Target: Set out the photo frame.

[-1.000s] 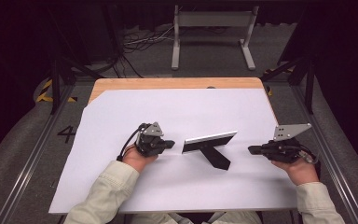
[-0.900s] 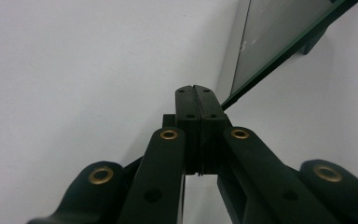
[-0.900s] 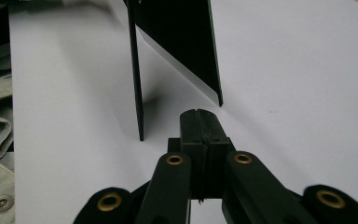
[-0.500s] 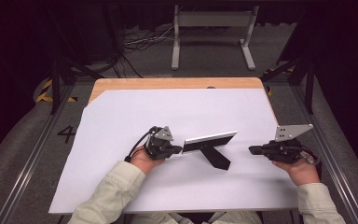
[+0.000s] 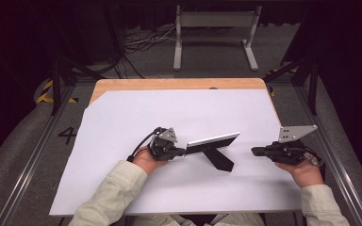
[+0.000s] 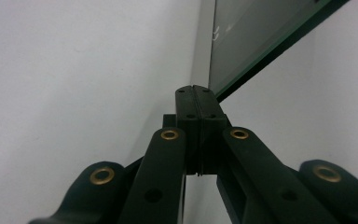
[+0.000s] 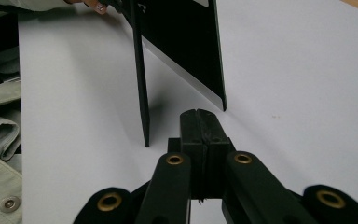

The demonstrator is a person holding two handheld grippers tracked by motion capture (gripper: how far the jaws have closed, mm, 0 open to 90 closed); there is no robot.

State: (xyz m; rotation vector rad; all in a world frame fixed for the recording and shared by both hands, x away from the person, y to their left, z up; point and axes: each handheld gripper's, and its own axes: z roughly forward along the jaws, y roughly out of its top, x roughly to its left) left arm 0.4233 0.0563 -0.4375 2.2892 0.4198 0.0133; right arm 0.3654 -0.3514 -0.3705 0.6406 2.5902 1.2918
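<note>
A: Since the earlier frame the left gripper [image 5: 183, 151] has slid toward the middle of the worktop [image 5: 122, 197] and now sits right at the left end of the picture frame [image 5: 213, 140]; the right gripper [image 5: 256, 151] has stayed where it was.

B: Where does the frame stand?

A: Near the middle of the white sheet that covers the worktop, a little closer to the near edge than to the far one. It stands upright on its long edge, propped by a black stand [image 5: 218, 159] that points toward the near edge.

B: And the left fingers?

A: Pressed together, with nothing between them. In the left gripper view their tips [image 6: 196, 100] sit just at the frame's corner [image 6: 242, 51], at the edge of the glass; whether they touch it I cannot tell.

B: The right ones?

A: Also pressed together and empty. In the right gripper view they [image 7: 200, 128] point at the frame's back [image 7: 182, 42], close to the foot of the stand [image 7: 140, 79], but apart from it. That gripper rests low over the sheet, toward the worktop's right edge.
</note>
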